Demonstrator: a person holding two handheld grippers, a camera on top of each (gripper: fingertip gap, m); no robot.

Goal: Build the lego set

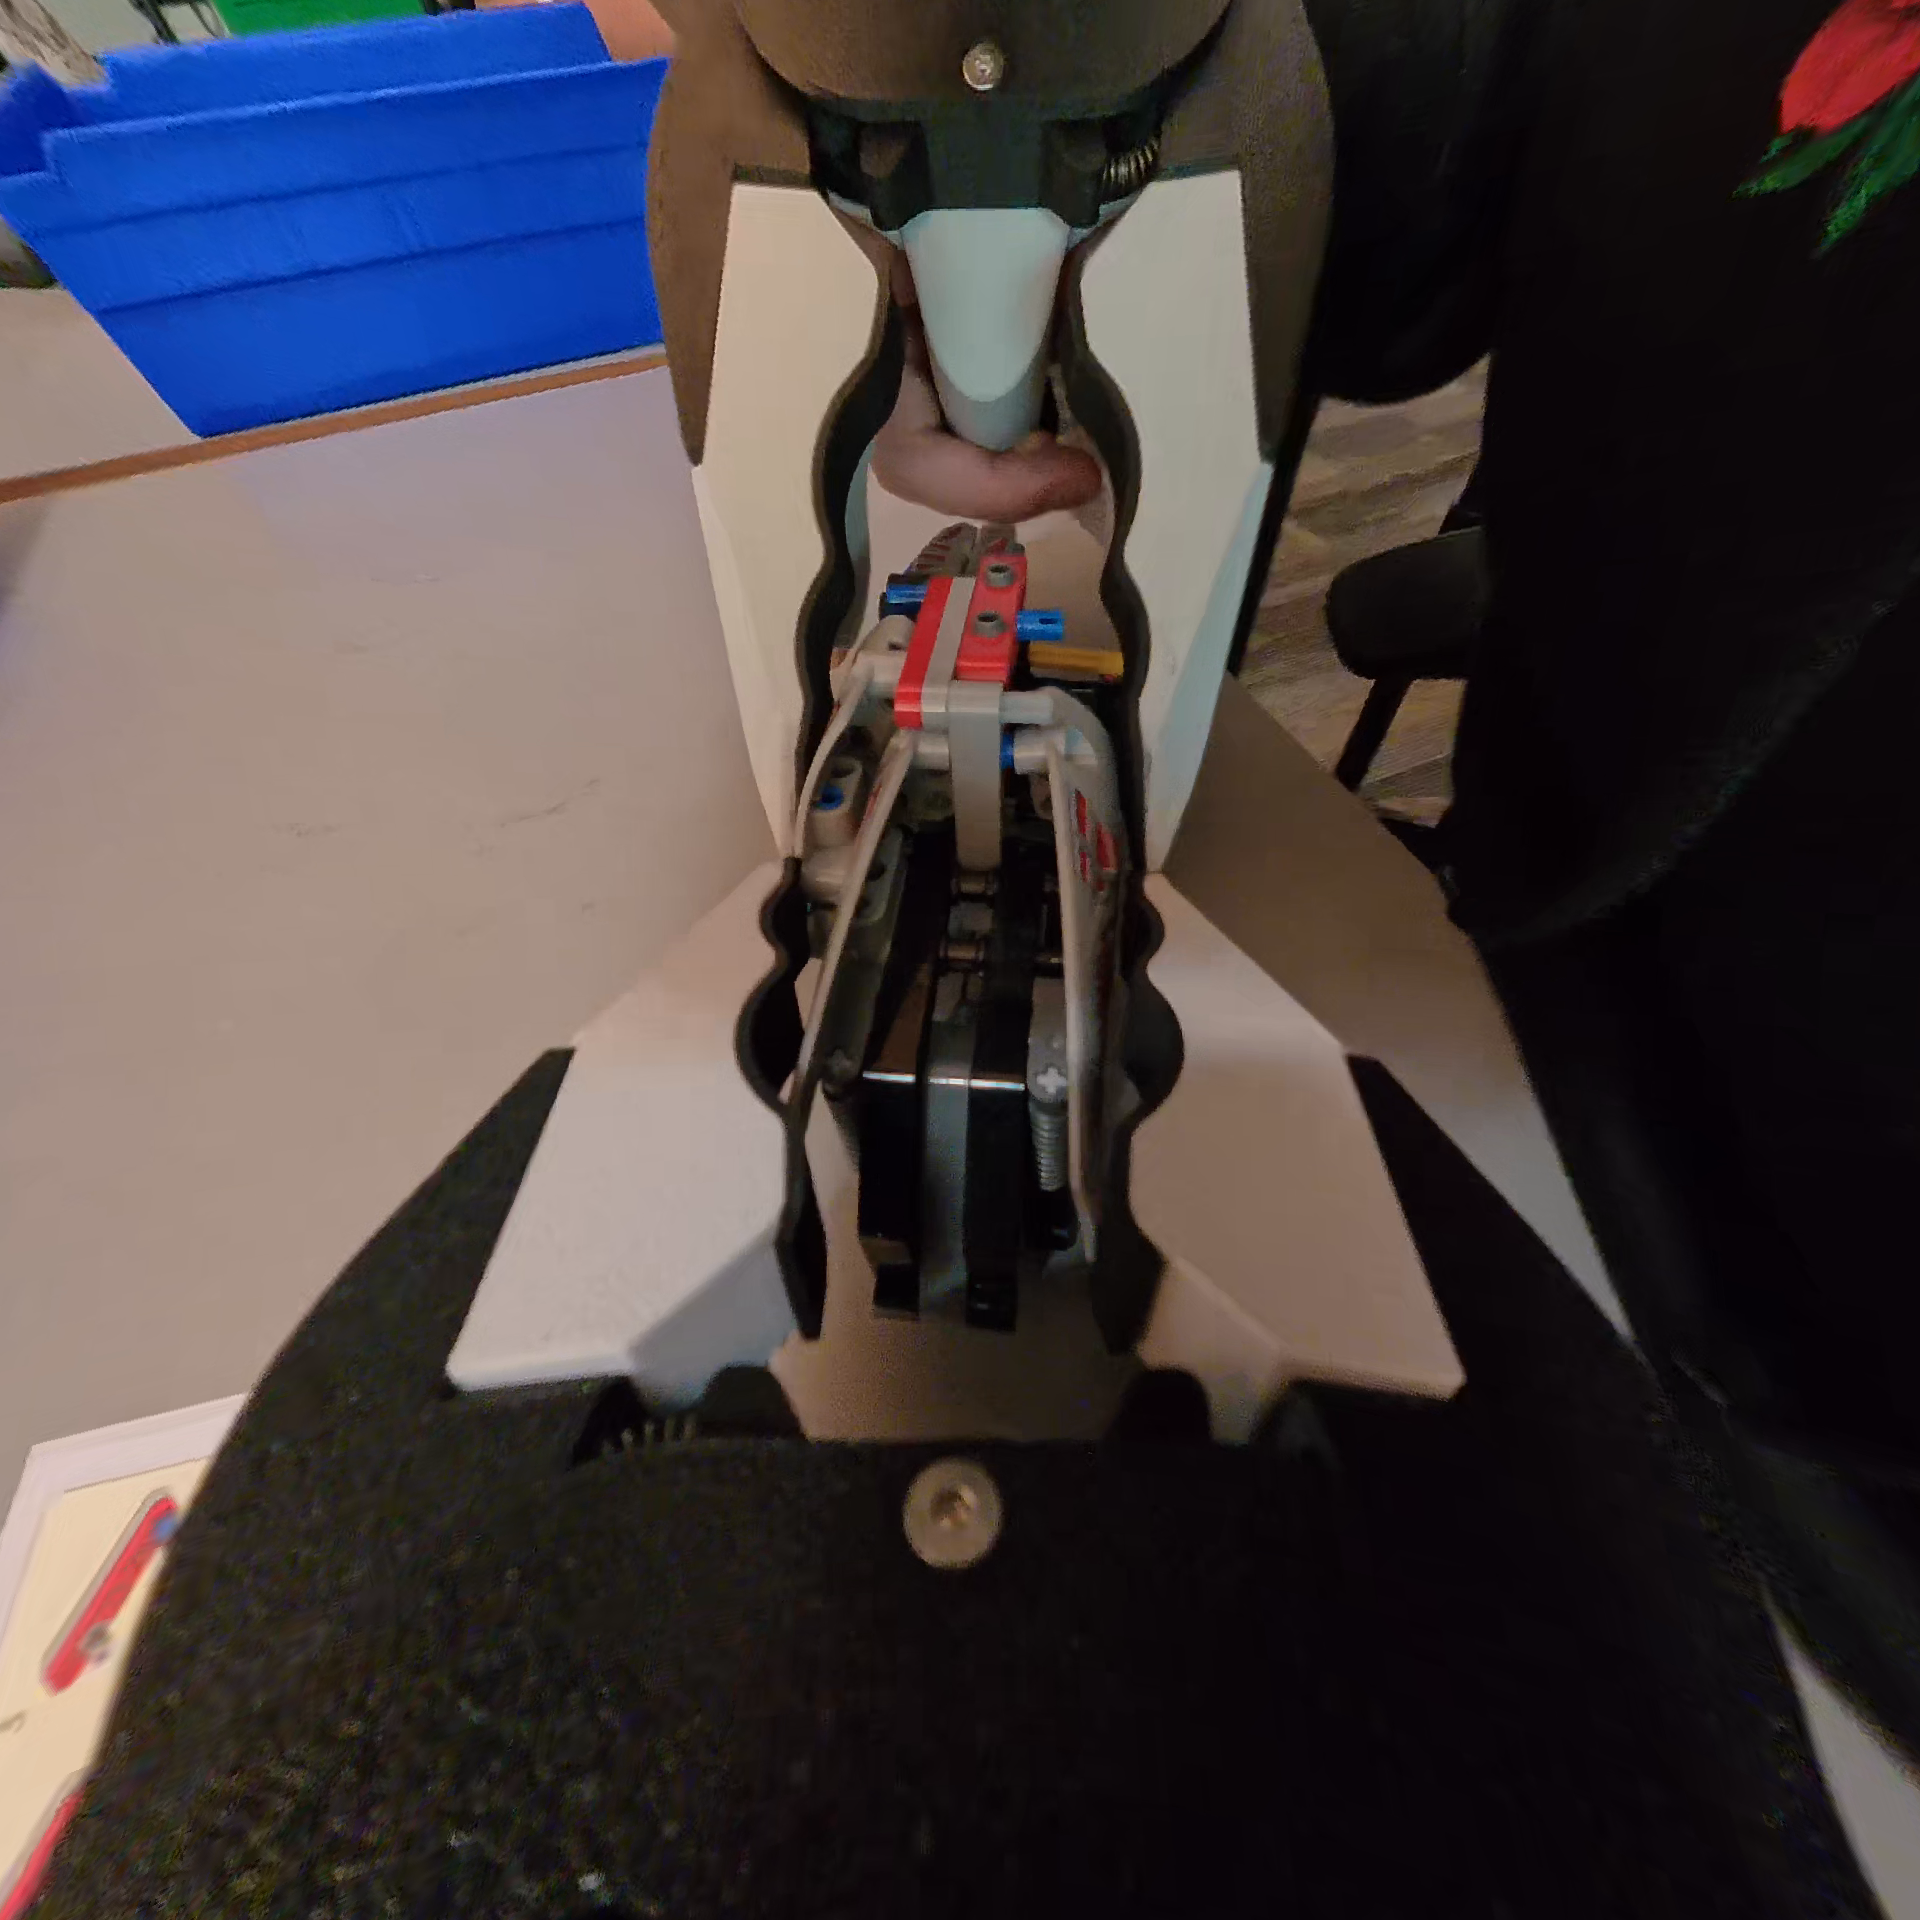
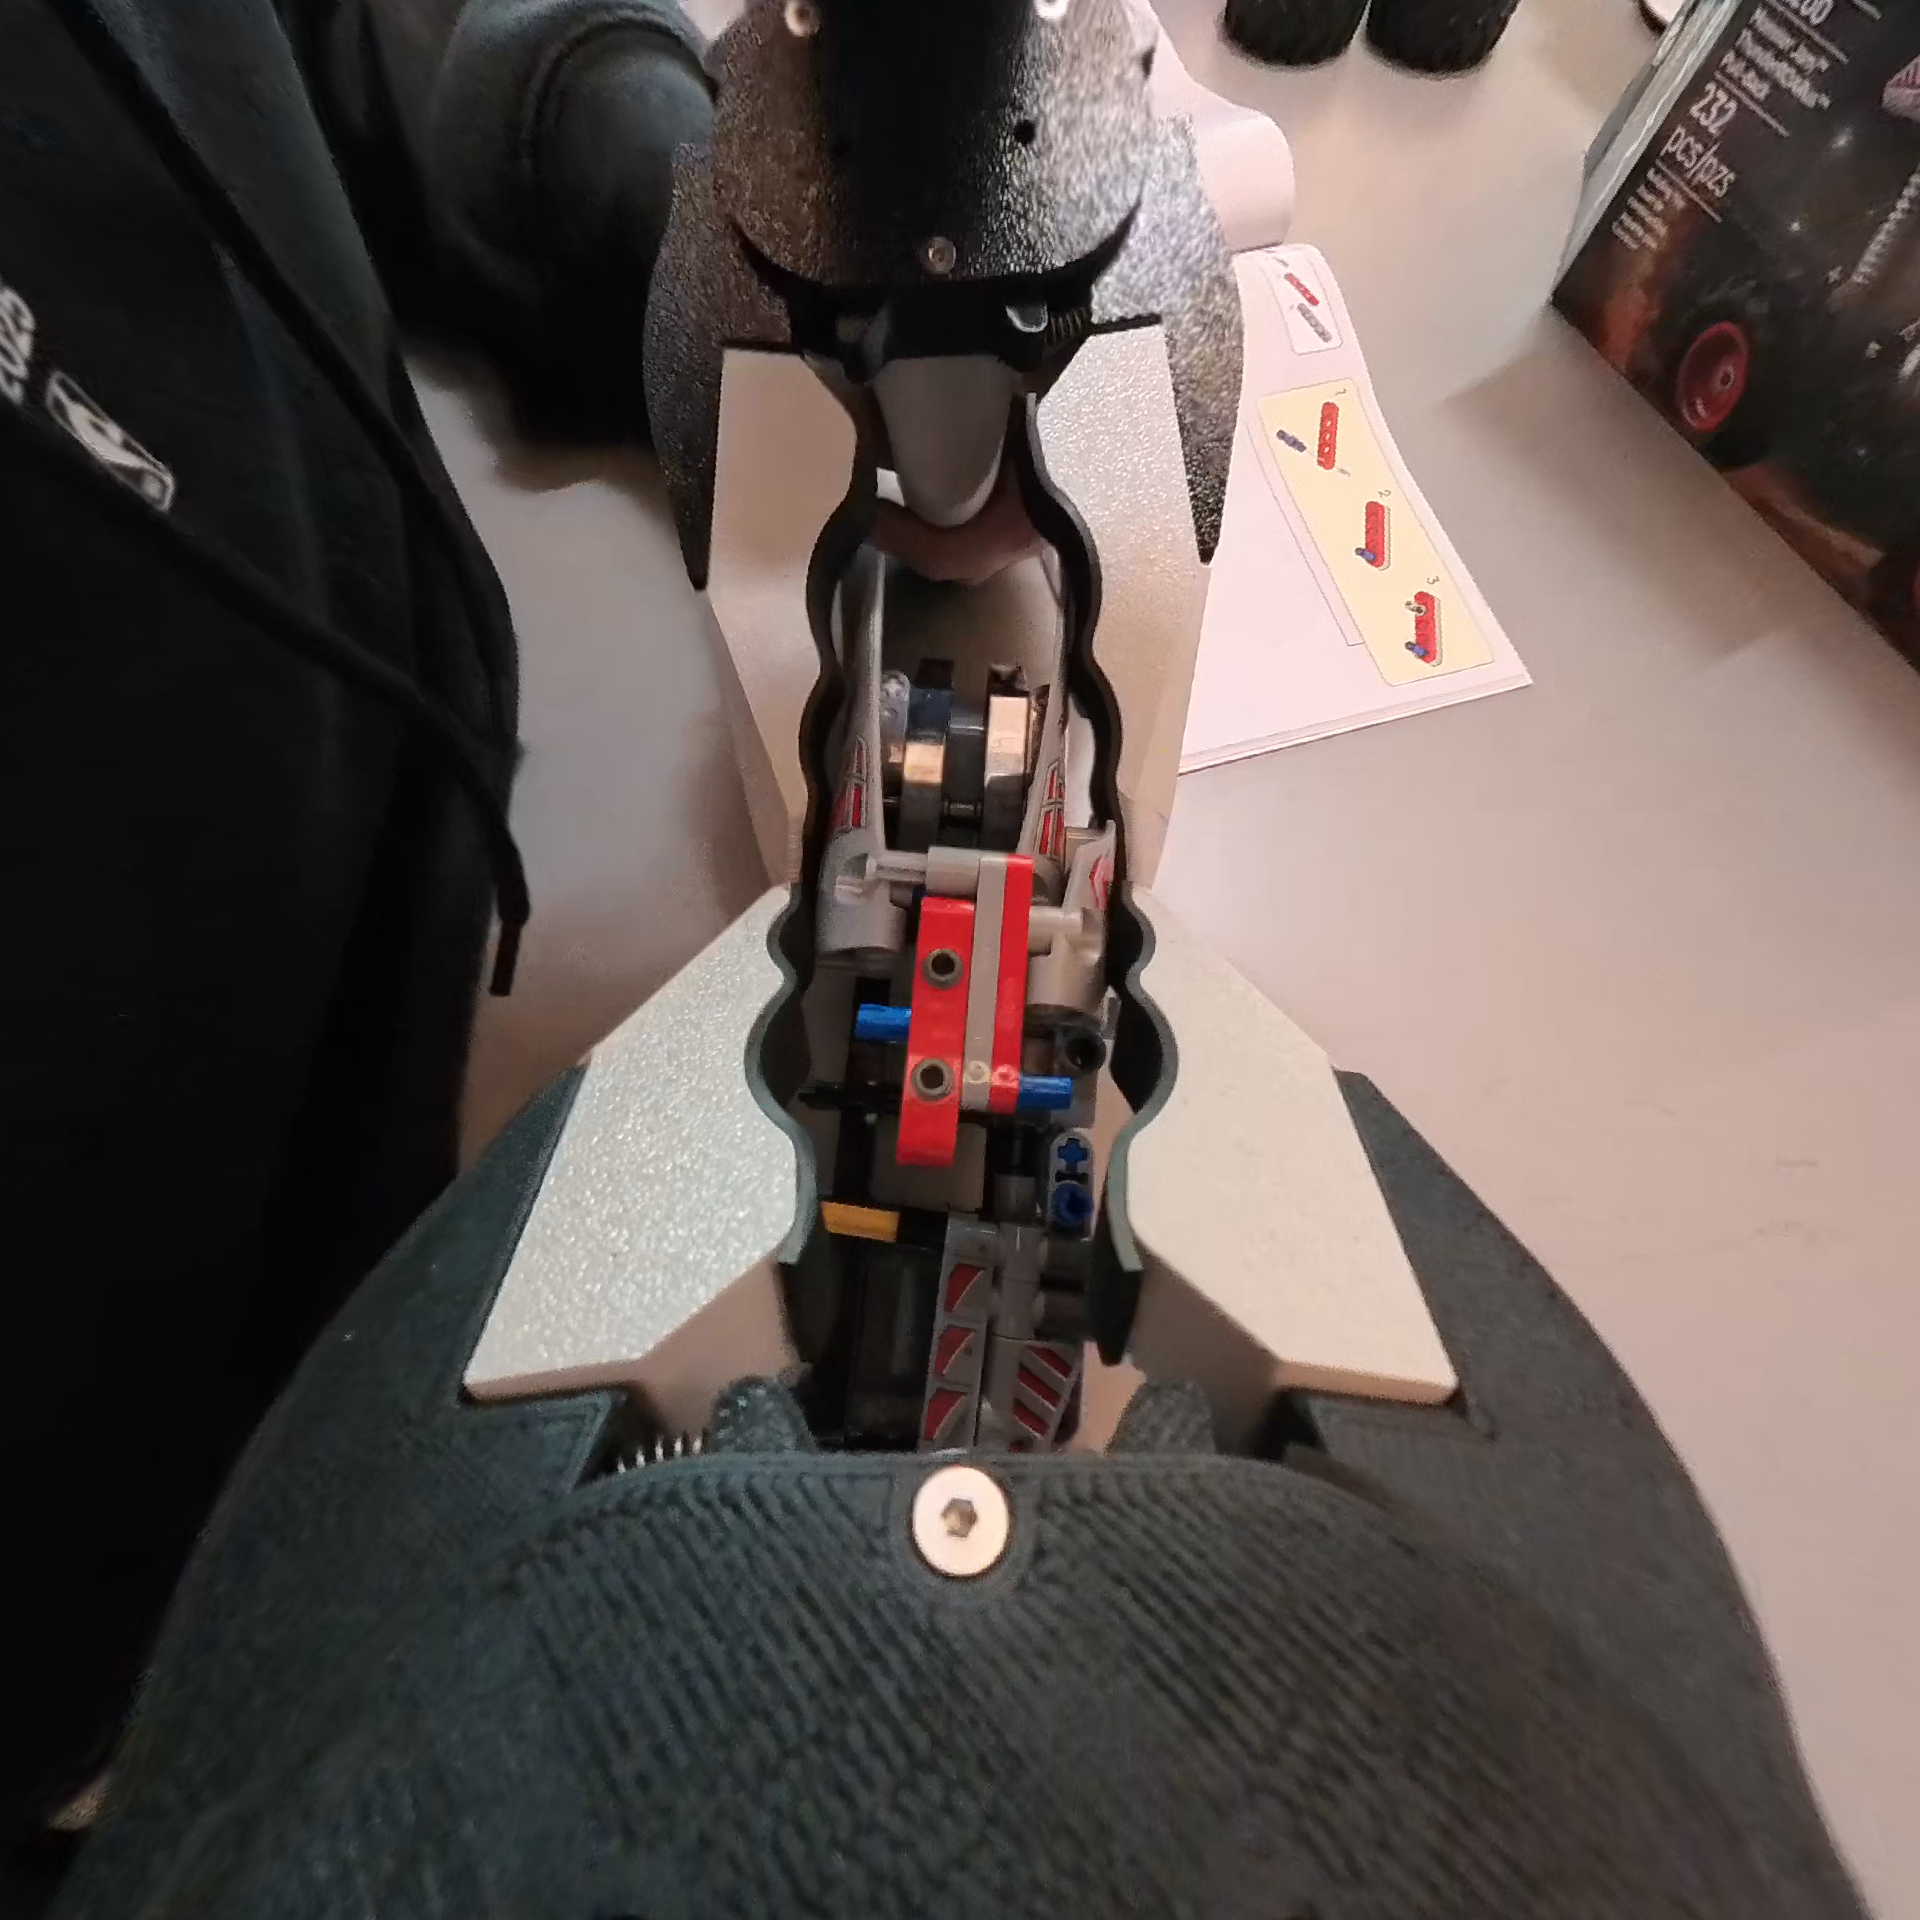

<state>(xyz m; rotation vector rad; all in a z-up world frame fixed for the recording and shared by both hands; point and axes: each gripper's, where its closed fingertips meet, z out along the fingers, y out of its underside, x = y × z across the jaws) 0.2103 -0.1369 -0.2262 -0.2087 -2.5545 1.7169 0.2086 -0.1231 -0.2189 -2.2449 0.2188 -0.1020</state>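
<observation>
A partly built lego model (image 1: 961, 644) of grey, black and red parts with blue pins is held in the air between my two grippers, which face each other tip to tip. My left gripper (image 1: 961, 883) is shut on the model's black and grey end. My right gripper (image 2: 956, 914) is shut on the end with the red beam (image 2: 956, 1029) and the striped grey panels. In the left wrist view the right gripper (image 1: 961, 821) reaches in from the top; in the right wrist view the left gripper (image 2: 956, 862) does the same. The wavy pads (image 1: 774, 1039) press on both sides of the model.
Blue bins (image 1: 343, 208) stand at the table's far edge. An instruction booklet (image 2: 1351, 540) lies on the table, with the dark lego box (image 2: 1787, 260) and black tyres (image 2: 1351, 21) beyond it. A person in dark clothing (image 2: 208, 727) stands close by. A black chair (image 1: 1403, 623) stands past the table. The grippers are tip to tip, or close to it.
</observation>
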